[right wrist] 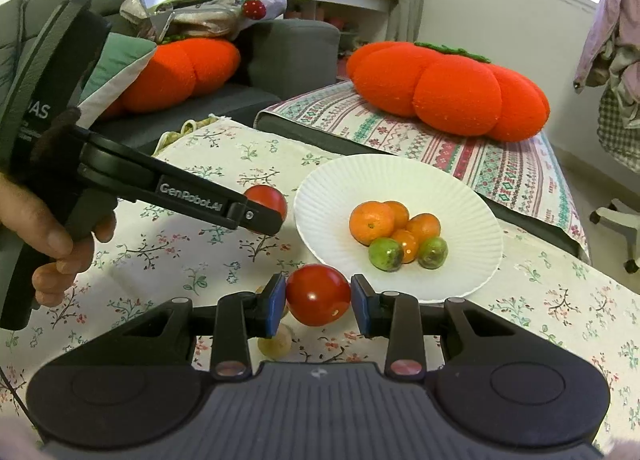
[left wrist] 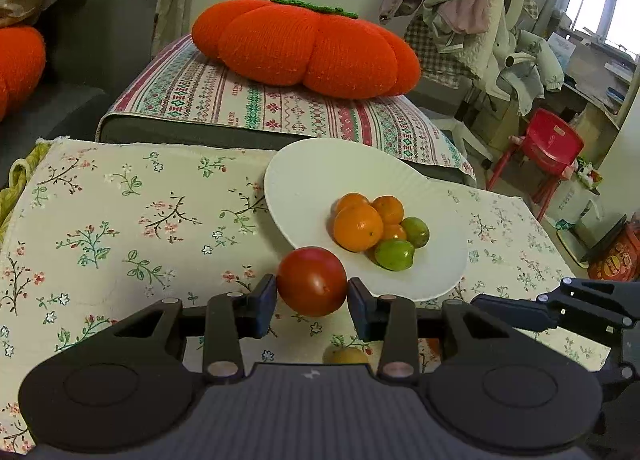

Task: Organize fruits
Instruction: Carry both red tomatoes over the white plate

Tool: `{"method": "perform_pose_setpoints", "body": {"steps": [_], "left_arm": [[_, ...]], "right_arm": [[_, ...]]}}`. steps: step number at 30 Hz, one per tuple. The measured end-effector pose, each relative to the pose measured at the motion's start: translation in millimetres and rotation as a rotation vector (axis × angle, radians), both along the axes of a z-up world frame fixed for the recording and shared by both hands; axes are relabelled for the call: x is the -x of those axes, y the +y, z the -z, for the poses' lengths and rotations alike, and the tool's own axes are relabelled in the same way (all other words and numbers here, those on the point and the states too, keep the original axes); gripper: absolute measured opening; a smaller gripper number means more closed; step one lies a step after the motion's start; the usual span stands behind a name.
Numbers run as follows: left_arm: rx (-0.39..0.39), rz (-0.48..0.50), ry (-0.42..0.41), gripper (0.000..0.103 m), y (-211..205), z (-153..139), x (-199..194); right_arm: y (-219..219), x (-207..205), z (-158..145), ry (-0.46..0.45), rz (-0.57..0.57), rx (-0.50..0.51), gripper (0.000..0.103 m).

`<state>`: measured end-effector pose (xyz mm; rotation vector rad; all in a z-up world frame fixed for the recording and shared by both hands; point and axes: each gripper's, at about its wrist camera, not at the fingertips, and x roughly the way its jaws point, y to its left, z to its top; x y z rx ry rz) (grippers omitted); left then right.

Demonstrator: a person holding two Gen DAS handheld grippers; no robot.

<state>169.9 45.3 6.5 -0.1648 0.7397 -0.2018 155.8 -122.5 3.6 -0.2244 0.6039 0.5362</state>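
Note:
A white paper plate (left wrist: 312, 176) (right wrist: 460, 196) on the floral cloth holds several oranges (left wrist: 358, 226) (right wrist: 372, 222) and two green fruits (left wrist: 394, 255) (right wrist: 386, 254). My left gripper (left wrist: 312, 292) is shut on a red tomato (left wrist: 312, 281), held just short of the plate's near-left rim. It also shows in the right wrist view (right wrist: 260, 216), gripping that tomato (right wrist: 266, 198). My right gripper (right wrist: 318, 300) is shut on a second red tomato (right wrist: 318, 294) in front of the plate. The right gripper's side shows in the left wrist view (left wrist: 560, 308).
A small yellowish fruit (right wrist: 275, 342) (left wrist: 346, 356) lies on the cloth below the grippers. A large orange knitted pumpkin cushion (left wrist: 304, 46) (right wrist: 448, 90) sits on a patterned seat behind the table. A red chair (left wrist: 548, 144) stands at the right.

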Motion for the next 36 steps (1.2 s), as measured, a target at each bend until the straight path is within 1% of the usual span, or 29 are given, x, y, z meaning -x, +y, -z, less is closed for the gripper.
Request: {"method": "perform_pose_setpoints", "body": {"steps": [12, 19, 23, 30, 33, 36], "left_arm": [[0.049, 0.003, -0.029, 0.033, 4, -11, 1], [0.09, -0.008, -0.041, 0.033, 11, -13, -4], [0.113, 0.005, -0.048, 0.033, 9, -12, -6], [0.113, 0.033, -0.064, 0.033, 6, -10, -14], [0.101, 0.04, -0.068, 0.033, 3, -8, -19], [0.099, 0.047, -0.07, 0.033, 1, -5, -26]], "right_arm": [[-27, -9, -9, 0.008, 0.09, -0.076, 0.032], [-50, -21, -13, 0.03, 0.187, -0.145, 0.032], [-58, -27, -12, 0.05, 0.226, -0.177, 0.032], [-62, -37, -10, 0.055, 0.257, -0.194, 0.032], [-65, -42, -7, 0.064, 0.267, -0.208, 0.032], [-62, -50, 1, 0.072, 0.273, -0.18, 0.032]]}}
